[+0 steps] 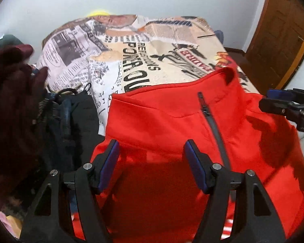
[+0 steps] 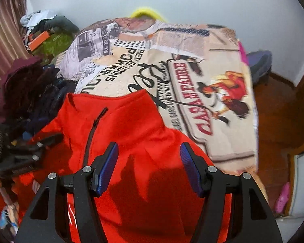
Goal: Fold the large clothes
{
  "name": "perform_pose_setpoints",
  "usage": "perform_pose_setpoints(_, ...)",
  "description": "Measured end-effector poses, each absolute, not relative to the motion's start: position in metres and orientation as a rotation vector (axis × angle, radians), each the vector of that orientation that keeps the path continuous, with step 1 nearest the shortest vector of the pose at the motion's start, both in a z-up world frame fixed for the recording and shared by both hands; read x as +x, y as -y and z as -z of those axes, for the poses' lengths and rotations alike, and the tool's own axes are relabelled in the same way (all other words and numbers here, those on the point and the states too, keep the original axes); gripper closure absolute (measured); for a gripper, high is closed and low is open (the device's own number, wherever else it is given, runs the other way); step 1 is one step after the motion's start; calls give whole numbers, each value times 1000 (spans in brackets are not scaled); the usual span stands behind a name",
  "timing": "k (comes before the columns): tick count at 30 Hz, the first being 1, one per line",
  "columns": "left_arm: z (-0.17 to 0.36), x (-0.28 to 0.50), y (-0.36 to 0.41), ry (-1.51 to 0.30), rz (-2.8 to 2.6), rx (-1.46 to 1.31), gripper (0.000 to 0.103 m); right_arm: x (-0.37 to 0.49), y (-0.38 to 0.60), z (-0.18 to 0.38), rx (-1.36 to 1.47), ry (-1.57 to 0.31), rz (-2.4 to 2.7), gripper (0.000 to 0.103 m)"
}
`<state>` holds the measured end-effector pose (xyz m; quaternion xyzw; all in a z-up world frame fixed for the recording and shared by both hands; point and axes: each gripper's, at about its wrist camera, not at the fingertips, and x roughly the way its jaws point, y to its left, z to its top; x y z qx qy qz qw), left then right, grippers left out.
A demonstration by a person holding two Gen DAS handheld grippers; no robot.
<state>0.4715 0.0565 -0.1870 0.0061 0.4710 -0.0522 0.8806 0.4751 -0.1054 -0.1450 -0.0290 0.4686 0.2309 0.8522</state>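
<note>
The left gripper (image 1: pixel 153 163) is seen at the bottom centre of its own view, its jaws spread wide apart with nothing held between them. The right gripper (image 2: pixel 149 164) is likewise found at the bottom centre of its view, jaws parted and empty, and is glimpsed again at the right edge of the left view.

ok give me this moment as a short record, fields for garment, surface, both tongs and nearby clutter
garment: red zip-neck fleece top, spread flat, collar away from camera
surface: newspaper-print bedspread
left tongs: open, above the top, gripping nothing
right tongs: open, above the top, gripping nothing
clutter: pile of dark clothes left of the top
</note>
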Motion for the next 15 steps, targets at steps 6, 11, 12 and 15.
perform_pose_setpoints(6, 210, 496, -82, -983, 80, -71, 26, 506, 86, 174, -60, -1054, -498, 44)
perform_pose_setpoints(11, 216, 502, -78, -969, 111, -86, 22, 512, 79, 181, -64, -1064, -534, 41)
perform_pose_setpoints(12, 217, 504, -79, -970, 126, -106, 23, 511, 79, 182, -68, -1060, -534, 44)
perform_pose_setpoints(15, 220, 502, -87, -974, 148, -216, 38, 508, 81, 183, -57, -1050, -542, 51)
